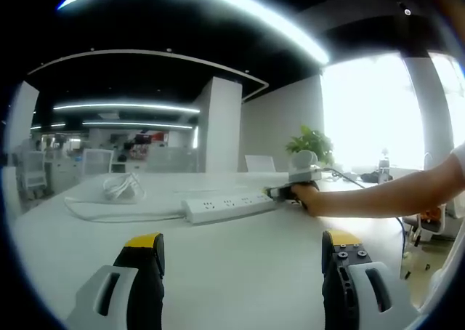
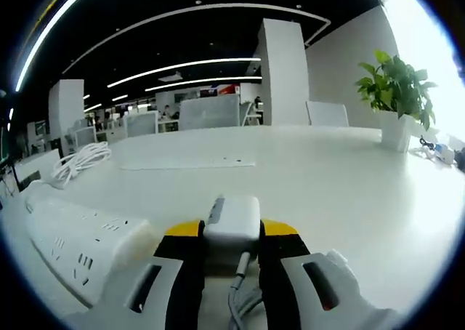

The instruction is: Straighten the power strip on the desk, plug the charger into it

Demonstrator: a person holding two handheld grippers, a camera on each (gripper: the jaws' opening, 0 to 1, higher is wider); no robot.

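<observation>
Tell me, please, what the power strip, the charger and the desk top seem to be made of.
Power strip: white moulded plastic, smooth, slightly glossy, it seems. Charger, held in the right claw: white plastic with rounded edges and a satin sheen. Desk top: a smooth white surface with soft reflections, perhaps laminate; the material under it cannot be told.

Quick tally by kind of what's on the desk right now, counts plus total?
Power strip: 1
Charger, clamped in the right hand-held gripper: 1
Coiled white cable: 1
Potted plant: 1
Total: 4
</observation>
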